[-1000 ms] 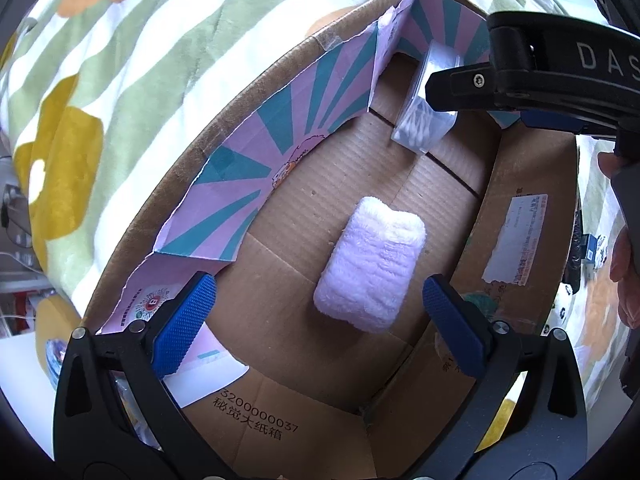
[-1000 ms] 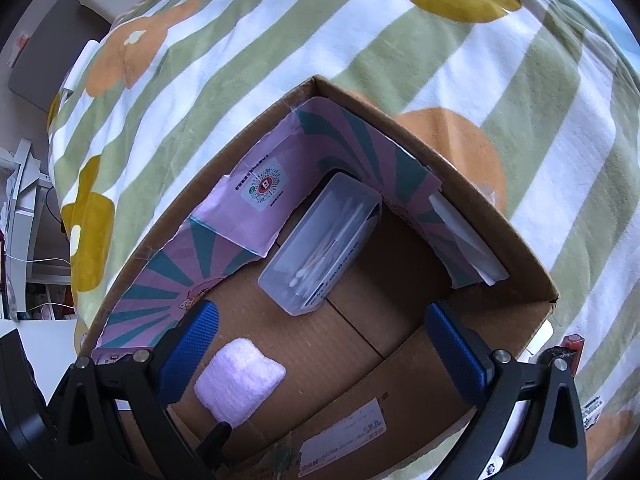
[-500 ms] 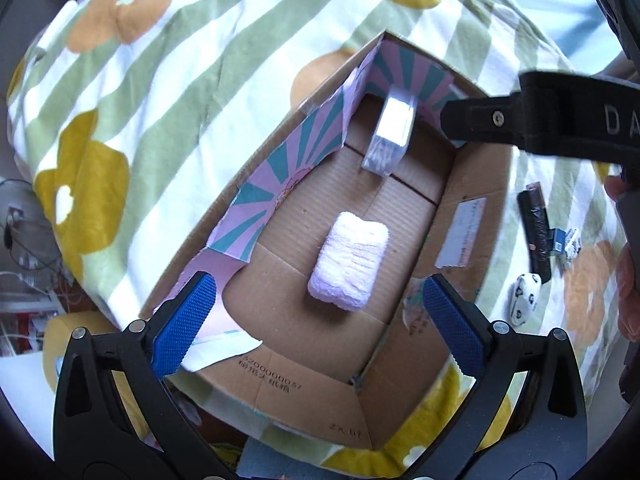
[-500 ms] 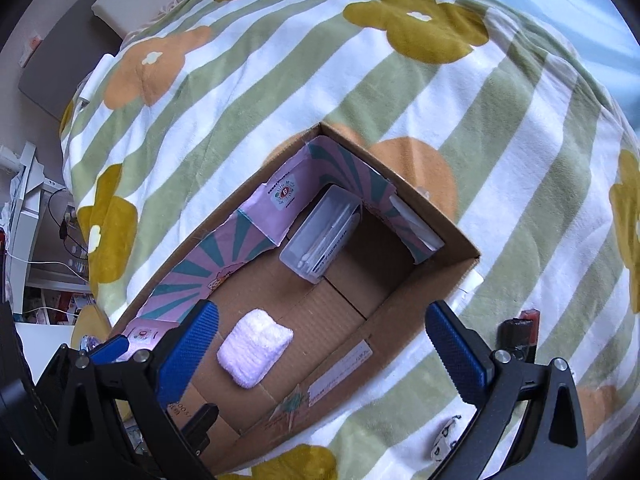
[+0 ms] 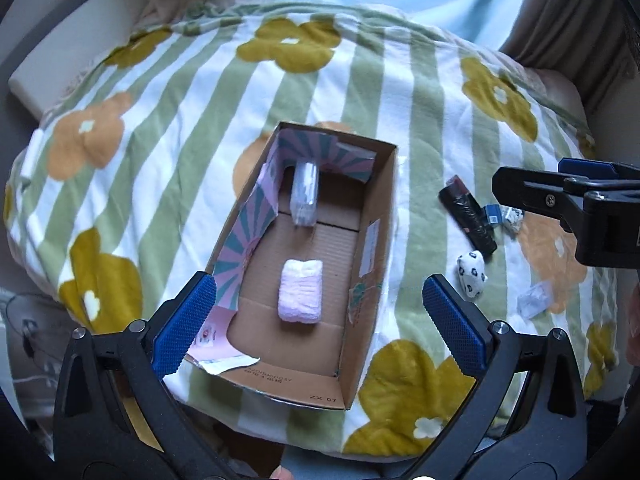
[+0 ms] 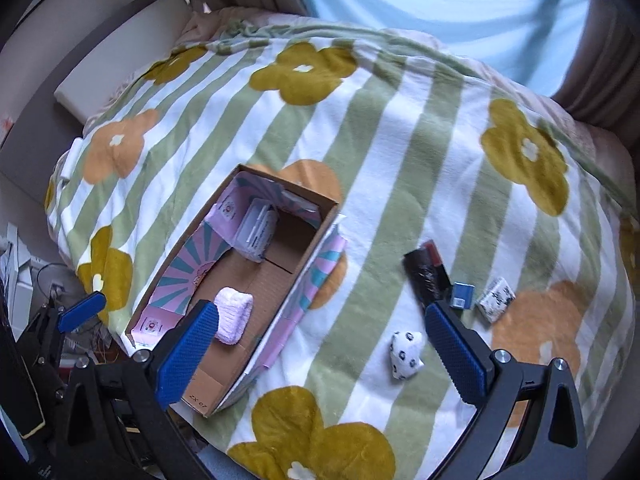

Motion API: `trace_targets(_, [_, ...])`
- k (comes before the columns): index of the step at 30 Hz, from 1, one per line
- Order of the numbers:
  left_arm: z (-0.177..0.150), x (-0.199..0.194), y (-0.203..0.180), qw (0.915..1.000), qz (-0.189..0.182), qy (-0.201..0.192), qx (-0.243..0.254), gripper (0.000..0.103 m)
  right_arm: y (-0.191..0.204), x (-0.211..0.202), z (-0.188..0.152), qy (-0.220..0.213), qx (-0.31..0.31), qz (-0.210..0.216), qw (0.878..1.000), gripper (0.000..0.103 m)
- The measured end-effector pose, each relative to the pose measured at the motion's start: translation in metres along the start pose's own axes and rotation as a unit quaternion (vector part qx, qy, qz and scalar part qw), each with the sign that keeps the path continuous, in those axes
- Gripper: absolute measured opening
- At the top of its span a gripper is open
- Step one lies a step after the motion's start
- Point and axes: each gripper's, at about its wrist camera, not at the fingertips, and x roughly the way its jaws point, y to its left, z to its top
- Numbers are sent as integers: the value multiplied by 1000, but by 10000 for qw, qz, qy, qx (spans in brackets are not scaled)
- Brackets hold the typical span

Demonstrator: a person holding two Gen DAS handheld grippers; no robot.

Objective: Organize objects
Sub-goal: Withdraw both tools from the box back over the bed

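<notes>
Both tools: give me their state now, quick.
Left tool: open, holding nothing.
Right tool: open, holding nothing.

Daylight is soft and even, coming through the pale blue curtain (image 6: 440, 12) at the far side, which is slightly washed out in both views; no hard glare, only weak shadow inside the cardboard box (image 5: 380, 216). Heavy fisheye bending with black vignette corners, and the striped blanket (image 6: 400, 140) curves hard toward the rims. Mild motion blur on the small items right of the box and on box edges in the right wrist view; near gripper bodies stay dark and underexposed.
</notes>
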Motion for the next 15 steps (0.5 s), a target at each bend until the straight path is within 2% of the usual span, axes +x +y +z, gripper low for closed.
trace_targets(7, [6, -17, -55, 9951, -338, -184, 906, 103, -62, -43, -46, -274, 956, -447, 9940, 103])
trace_targets(15, [6, -18, -101, 9867, -764, -131, 1431, 103, -108, -65, -86, -370, 1592, -740, 9838, 103])
